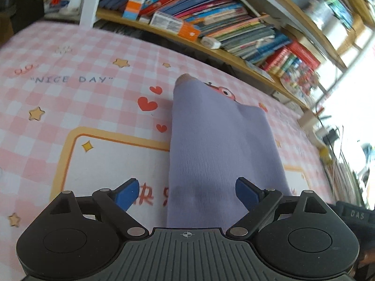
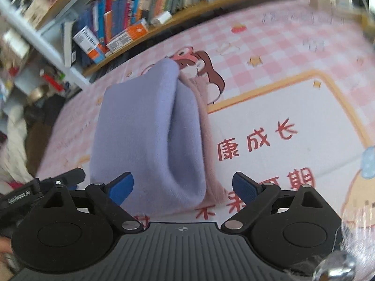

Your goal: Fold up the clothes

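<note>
Lavender garment (image 1: 220,145): folded into a long strip, lying on the surface (image 1: 77,98) at 12 o'clock of both tools. Right view alone shows a pink layer (image 2: 206,126) beneath. Left tool (image 1: 186,193) and right tool (image 2: 182,187): spread wide, holding nothing. Pink-check cloth cover; bookshelf (image 1: 225,21) behind.

Crowded bookshelf (image 1: 234,23) behind pink checked tablecloth (image 1: 70,46); bright daylight right.
</note>
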### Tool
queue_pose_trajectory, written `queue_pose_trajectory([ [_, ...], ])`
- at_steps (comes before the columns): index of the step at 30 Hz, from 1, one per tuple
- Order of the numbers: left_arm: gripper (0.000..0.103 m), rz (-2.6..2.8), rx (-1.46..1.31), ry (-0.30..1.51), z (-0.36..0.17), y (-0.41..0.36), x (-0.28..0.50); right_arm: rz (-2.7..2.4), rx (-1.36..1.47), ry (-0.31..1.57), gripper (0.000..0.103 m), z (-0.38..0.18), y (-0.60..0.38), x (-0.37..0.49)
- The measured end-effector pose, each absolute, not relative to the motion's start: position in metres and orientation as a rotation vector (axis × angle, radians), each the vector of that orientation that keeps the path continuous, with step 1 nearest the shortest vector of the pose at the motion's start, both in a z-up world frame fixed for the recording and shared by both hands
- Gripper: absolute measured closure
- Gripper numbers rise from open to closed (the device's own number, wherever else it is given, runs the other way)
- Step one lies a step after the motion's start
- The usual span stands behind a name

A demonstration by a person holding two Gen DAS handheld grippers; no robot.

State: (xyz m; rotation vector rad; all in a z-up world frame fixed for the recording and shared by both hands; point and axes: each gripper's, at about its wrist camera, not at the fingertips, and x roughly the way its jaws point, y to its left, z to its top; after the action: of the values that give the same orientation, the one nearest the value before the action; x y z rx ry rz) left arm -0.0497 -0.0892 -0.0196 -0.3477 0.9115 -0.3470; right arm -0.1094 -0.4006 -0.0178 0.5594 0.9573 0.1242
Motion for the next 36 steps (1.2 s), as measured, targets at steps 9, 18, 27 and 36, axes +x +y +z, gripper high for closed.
queue_pose_trajectory([
  [9, 0.012, -0.344, -0.44, 1.009, -0.044, -0.1, -0.016, 0.241, 0.687, 1.051, 0.012, -0.037, -0.411, -0.076],
  [18, 0.032, -0.341, -0.472, 1.008, -0.047, -0.111, -0.01, 0.284, 0.651, 1.054, 0.054, -0.041, -0.409, -0.059],
  [27, 0.054, -0.312, -0.277, 0.888, -0.021, -0.136, -0.027, 0.45, 0.083, 0.788, 0.071, 0.007, -0.351, -0.086],
  [36, 0.041, -0.341, -0.435, 0.999, -0.037, -0.116, -0.016, 0.305, 0.622, 1.037, 0.047, -0.04, -0.415, -0.061],
])
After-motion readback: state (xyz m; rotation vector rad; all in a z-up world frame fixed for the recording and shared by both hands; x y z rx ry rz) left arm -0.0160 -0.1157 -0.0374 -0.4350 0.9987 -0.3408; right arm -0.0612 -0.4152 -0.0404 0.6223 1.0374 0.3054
